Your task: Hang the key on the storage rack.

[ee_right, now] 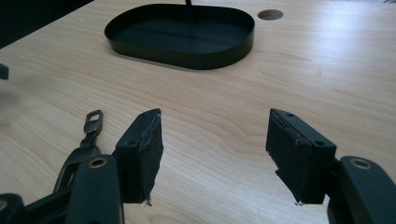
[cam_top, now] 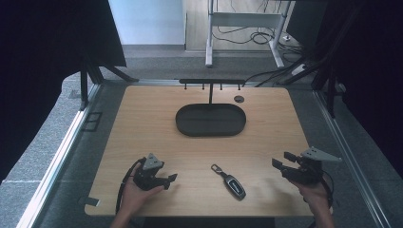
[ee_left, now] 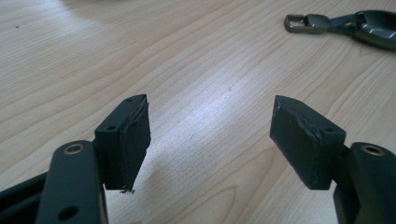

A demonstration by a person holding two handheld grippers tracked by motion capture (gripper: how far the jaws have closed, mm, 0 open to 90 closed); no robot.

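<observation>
A dark key fob [cam_top: 232,184] with a metal clasp [cam_top: 216,168] lies near the table's front edge, between my two hands. My left gripper [cam_top: 173,179] rests low at the front left, open, its jaws pointing right toward the fob; the clasp [ee_left: 304,22] lies beyond its empty jaws [ee_left: 210,135]. My right gripper [cam_top: 282,159] is held at the front right, open with nothing between its jaws [ee_right: 215,149]. In the right gripper view the clasp [ee_right: 93,120] shows just left of the left jaw.
A black oval tray [cam_top: 211,119] with a thin upright hanger stand [cam_top: 210,85] sits at the back middle of the wooden table [cam_top: 142,123]; the tray [ee_right: 182,32] lies ahead of the right gripper. A round cable hole [cam_top: 239,99] is beside it.
</observation>
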